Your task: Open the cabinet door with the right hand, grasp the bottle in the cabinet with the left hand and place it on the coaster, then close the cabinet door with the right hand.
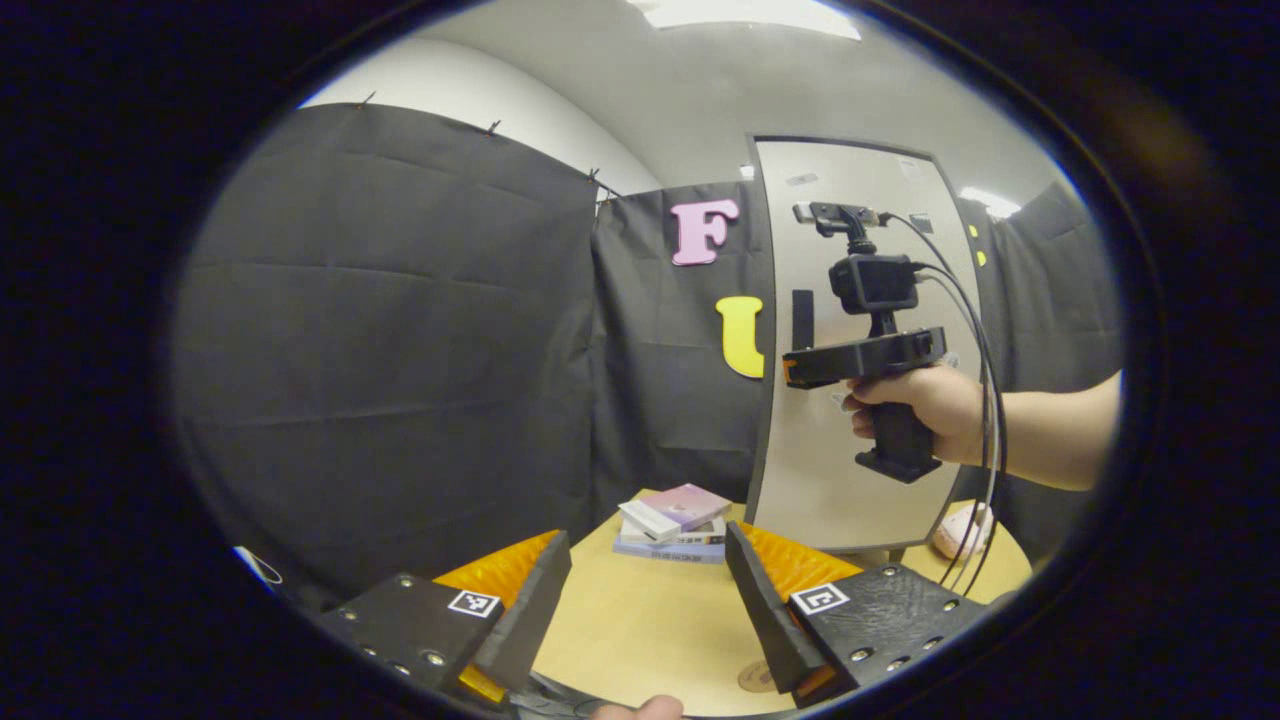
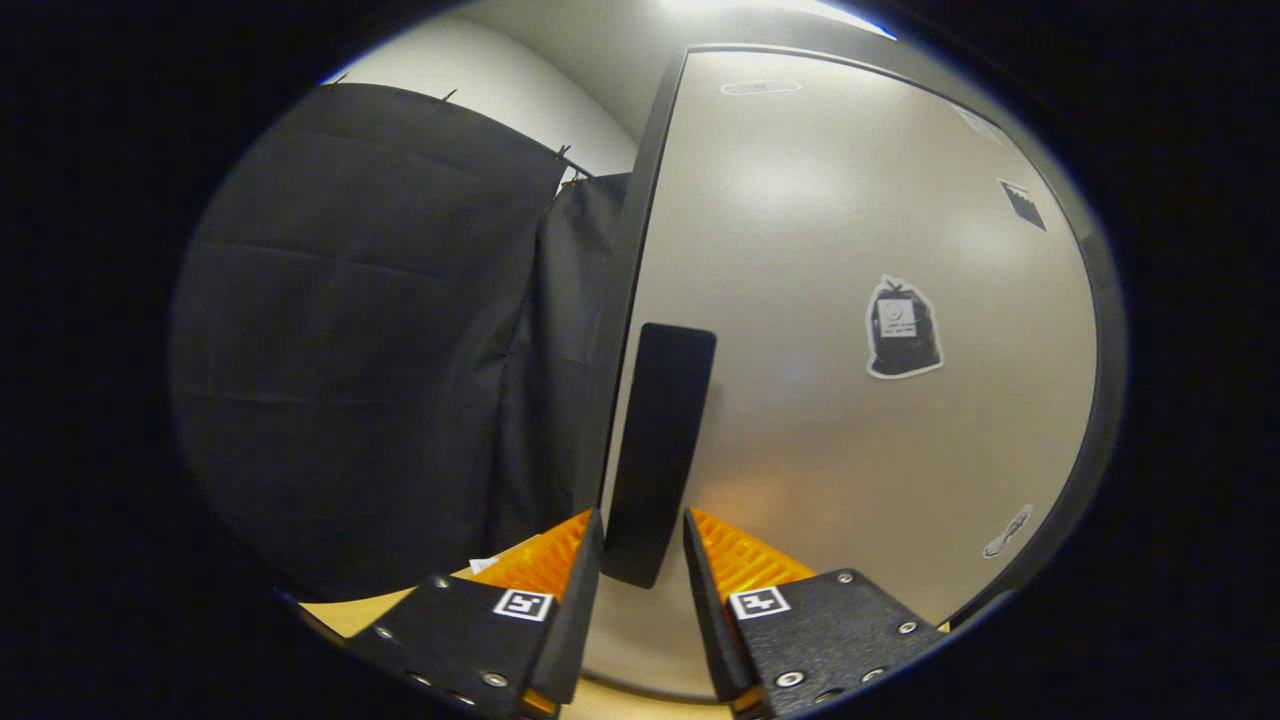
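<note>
The tall pale cabinet door stands at the table's far right and looks flush with its dark frame. A person's hand holds my right gripper up against the black vertical handle. In the right gripper view the lower end of the handle sits between the narrowed fingers of my right gripper. The left finger touches it, and a thin gap shows at the other. My left gripper hangs open over the table with nothing in it. A round brown coaster lies just below its right finger.
A small stack of books lies on the wooden table in front of the cabinet's left edge. A pink object sits by the cabinet's foot at the right. Black cloth walls close in the left and back.
</note>
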The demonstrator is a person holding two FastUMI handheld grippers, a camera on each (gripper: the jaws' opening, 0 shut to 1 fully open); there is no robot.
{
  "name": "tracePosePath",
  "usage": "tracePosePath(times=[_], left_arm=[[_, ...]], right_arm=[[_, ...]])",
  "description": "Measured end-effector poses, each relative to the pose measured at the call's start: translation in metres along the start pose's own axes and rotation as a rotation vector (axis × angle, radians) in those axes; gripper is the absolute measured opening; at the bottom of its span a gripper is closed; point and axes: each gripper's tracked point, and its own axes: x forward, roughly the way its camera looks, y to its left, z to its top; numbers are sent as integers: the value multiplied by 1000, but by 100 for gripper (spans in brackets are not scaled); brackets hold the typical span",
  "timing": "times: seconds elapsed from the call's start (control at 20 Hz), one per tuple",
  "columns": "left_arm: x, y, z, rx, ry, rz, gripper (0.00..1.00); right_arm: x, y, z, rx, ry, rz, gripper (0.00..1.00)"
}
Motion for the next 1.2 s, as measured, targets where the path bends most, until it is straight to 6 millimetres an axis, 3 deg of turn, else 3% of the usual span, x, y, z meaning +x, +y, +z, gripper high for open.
tracePosePath(times=[0.05, 0.1, 0.2, 0.25, 0.35, 0.4, 0.45, 0.6, 0.7, 0.95, 1.1, 1.2], left_arm=[[-2, 6, 0, 2, -5, 0, 89], [-2, 8, -4, 3, -3, -2, 94], [1, 6, -9, -6, 6, -23, 94], [2, 5, -12, -9, 10, -36, 89], [3, 4, -13, -9, 11, -60, 94], [5, 2, -13, -10, 13, -73, 89], [7, 0, -13, -14, 15, -89, 94], [22, -3, -11, -8, 2, -128, 89], [24, -8, -13, -20, 9, -161, 94], [30, -25, -13, -20, -3, -201, 89], [24, -34, -2, -39, -16, -175, 94], [24, -43, 3, -48, -19, -160, 89]], right_arm=[[-1, 0, 3, 21, 4, -7, 39], [-3, 1, 1, 62, 19, -5, 36], [-3, 1, 2, 126, 33, 21, 28], [-4, 1, 2, 120, 39, 31, 26], [-7, 2, 2, 107, 52, 39, 22], [-9, 3, 1, 108, 56, 43, 20], [-12, 3, 1, 109, 58, 51, 20], [-27, 9, 1, 101, 56, 93, 19], [-45, 13, 3, 72, 53, 121, 20], [-88, 13, 3, 75, 45, 209, 20], [-100, 2, -2, 82, 40, 258, 20], [-108, -6, -5, 85, 36, 302, 20]])
